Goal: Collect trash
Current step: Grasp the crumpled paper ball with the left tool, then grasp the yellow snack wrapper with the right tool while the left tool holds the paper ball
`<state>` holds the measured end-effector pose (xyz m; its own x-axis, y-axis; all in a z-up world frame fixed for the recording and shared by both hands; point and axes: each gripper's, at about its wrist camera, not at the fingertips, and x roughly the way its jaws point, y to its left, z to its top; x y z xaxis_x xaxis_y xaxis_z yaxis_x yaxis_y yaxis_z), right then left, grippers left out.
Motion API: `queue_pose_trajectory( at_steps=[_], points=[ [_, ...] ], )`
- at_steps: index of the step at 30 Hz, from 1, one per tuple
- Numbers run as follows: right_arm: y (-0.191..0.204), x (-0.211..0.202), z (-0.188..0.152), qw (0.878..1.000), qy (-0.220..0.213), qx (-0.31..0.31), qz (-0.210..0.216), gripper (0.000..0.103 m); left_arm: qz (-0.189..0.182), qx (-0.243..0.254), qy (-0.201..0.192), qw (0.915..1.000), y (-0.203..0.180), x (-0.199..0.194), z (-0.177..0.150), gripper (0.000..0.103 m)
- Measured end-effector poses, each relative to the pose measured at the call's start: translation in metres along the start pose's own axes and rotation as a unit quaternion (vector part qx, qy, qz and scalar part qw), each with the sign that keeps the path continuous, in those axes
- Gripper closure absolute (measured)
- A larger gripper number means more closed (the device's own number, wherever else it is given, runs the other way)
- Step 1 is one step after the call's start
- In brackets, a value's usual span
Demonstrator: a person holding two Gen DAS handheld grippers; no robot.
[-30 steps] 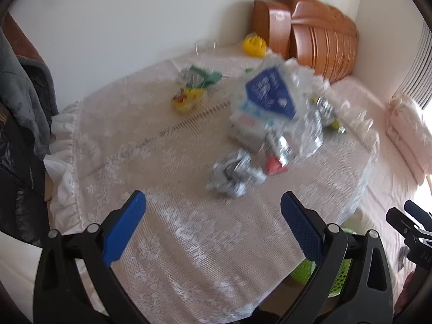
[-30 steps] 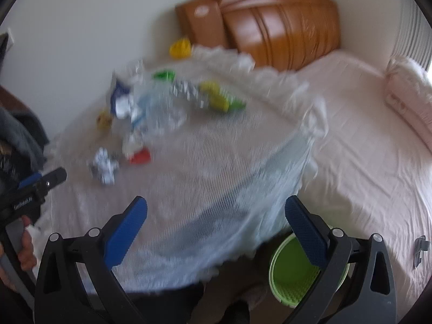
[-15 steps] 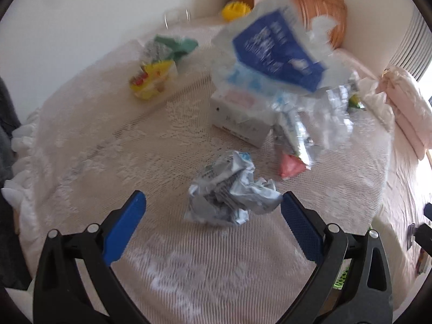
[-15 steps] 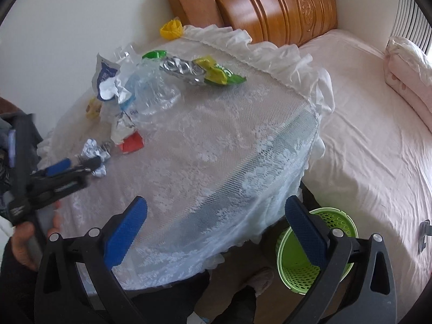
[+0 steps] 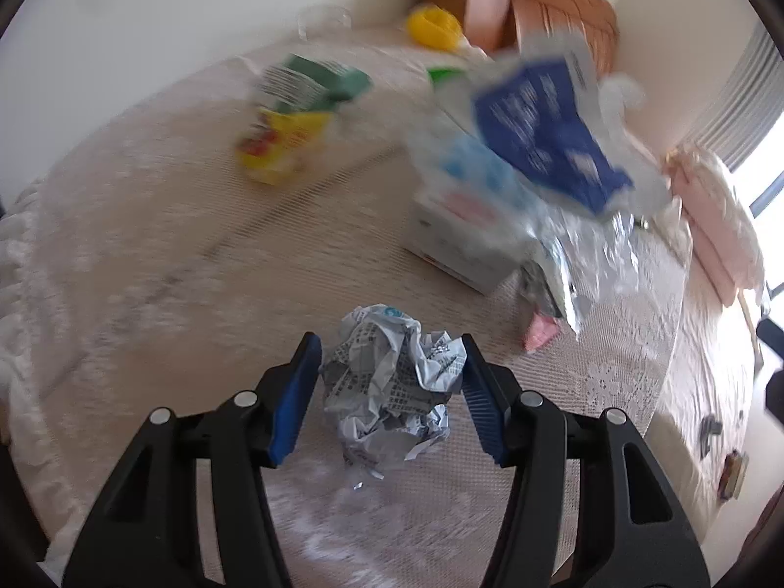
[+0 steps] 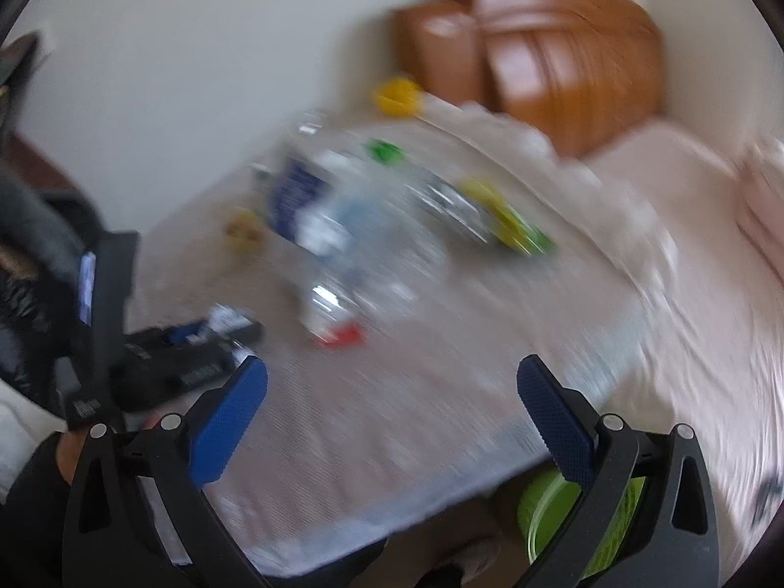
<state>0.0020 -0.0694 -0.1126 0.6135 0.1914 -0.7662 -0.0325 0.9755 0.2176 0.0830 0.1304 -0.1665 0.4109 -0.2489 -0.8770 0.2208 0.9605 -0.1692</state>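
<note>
My left gripper (image 5: 389, 382) fingers have just been closing around the crumpled paper ball (image 5: 392, 392) on the desk (image 5: 147, 269), while my right gripper (image 6: 392, 416) fingers gape empty.

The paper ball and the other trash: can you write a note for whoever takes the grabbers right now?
Left tool: just been closing, pads against the crumpled paper ball on the lace-covered table.
Right tool: open, empty, above the table edge.
Still on the table: blue-labelled plastic wrapper, white box, yellow packet.
Green basket: on the floor past the table edge.
Done: nothing visibly binned.
Left: lift the ball, bin it, then the rest.
</note>
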Motion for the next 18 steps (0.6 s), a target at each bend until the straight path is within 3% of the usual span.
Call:
queue_pose_trajectory(
  at_steps=[5, 6, 9, 13, 16, 18],
  points=[
    [0.069, 0.033, 0.058, 0.995, 0.008, -0.09, 0.035, 0.002, 0.027, -0.034, -0.022, 0.9988, 0.04, -0.03, -0.004, 0.048],
    [0.098, 0.059, 0.08, 0.991, 0.021, -0.119, 0.06, 0.002, 0.042, -0.042, -0.026, 0.9979, 0.05, -0.036, -0.006, 0.048],
    [0.141, 0.108, 0.104, 0.984, 0.052, -0.157, 0.073, 0.002, 0.077, -0.068, -0.034, 0.9941, 0.076, -0.049, -0.014, 0.048],
    [0.186, 0.176, 0.111, 0.974, 0.083, -0.209, 0.031, 0.002, 0.082, -0.107, -0.037, 0.9901, 0.107, -0.061, -0.023, 0.048],
    [0.198, 0.22, 0.11, 0.965, 0.111, -0.239, -0.014, 0.015, 0.085, -0.121, -0.043, 0.9881, 0.117, -0.068, -0.031, 0.048],
    [0.197, 0.235, 0.106, 0.961, 0.128, -0.245, -0.024, 0.031, 0.084, -0.124, -0.044, 0.9877, 0.121, -0.07, -0.033, 0.048]
  ],
)
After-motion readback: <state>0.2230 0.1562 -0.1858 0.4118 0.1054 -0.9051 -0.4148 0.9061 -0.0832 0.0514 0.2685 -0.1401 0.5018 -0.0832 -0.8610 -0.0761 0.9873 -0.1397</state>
